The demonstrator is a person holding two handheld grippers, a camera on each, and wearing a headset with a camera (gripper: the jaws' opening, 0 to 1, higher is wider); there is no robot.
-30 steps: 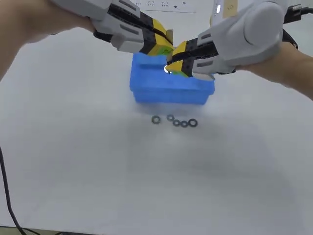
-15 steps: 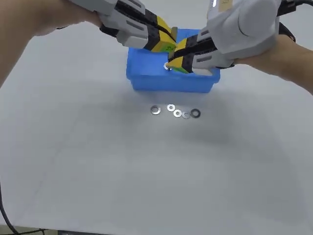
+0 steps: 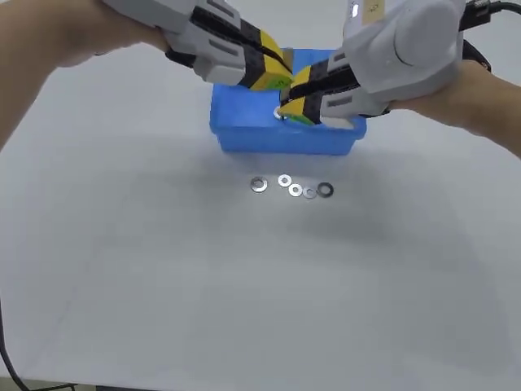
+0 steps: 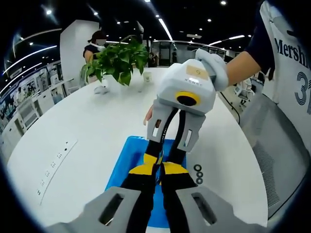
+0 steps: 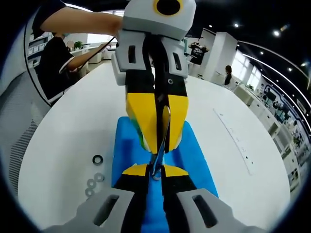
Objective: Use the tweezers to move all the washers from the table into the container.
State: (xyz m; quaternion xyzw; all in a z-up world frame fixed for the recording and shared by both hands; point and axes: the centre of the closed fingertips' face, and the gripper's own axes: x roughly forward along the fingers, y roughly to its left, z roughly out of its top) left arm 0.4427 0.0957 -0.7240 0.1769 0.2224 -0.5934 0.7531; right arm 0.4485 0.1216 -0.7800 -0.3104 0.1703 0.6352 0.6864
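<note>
Looking down at a white table (image 3: 163, 269), the head view shows two hand-held grippers meeting tip to tip above a blue container (image 3: 244, 138). The right gripper (image 3: 286, 107) has its jaws squeezed onto thin tweezers (image 5: 159, 145). These jut forward past the left gripper (image 3: 279, 75), whose jaws are drawn together. The tweezers read as one narrow strip, so their arms seem pressed together. A small bright glint at the tip may be a washer, but that cannot be told for sure. A short row of washers (image 3: 259, 185) lies on the table just in front of the container. Releasing well likely means keeping the tip over the container's open middle, away from its wall. The squeeze should then be eased slowly so nothing flicks out, with the left gripper held clear.
</note>
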